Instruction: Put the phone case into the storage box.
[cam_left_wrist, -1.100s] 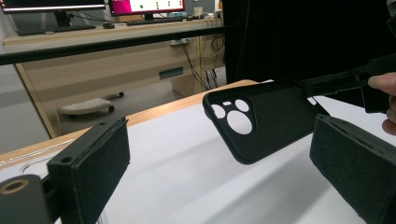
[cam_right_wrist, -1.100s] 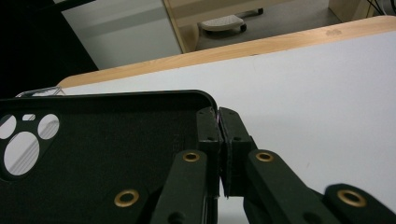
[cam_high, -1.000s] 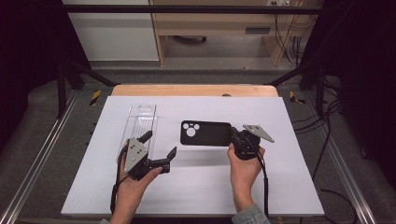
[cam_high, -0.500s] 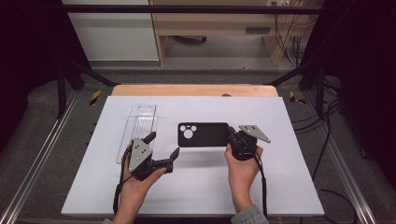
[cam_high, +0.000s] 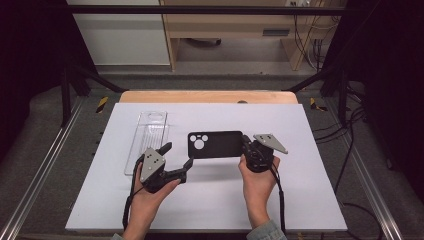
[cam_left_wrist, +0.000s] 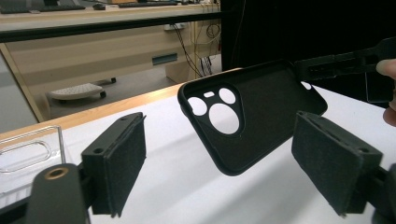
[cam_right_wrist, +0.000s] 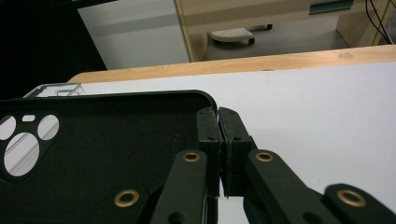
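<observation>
A black phone case (cam_high: 215, 145) with round camera holes is held lifted off the white board by its right edge, with my right gripper (cam_high: 246, 145) shut on it. In the right gripper view the pads (cam_right_wrist: 208, 126) pinch the case's rim (cam_right_wrist: 102, 154). My left gripper (cam_high: 178, 155) stands open just left of the case's camera end. Its jaws have just been closing a little, with nothing pressed between them. In the left gripper view the case (cam_left_wrist: 252, 116) hangs tilted ahead of the two pads (cam_left_wrist: 123, 163), apart from them.
A clear plastic package (cam_high: 150, 137) lies on the white board (cam_high: 300, 190) behind the left gripper. A wooden table edge (cam_high: 210, 96) runs along the back. Metal rails flank the board on both sides.
The right gripper has carried the case slightly left, toward the left gripper. The left gripper's jaws stand a little narrower than before.
</observation>
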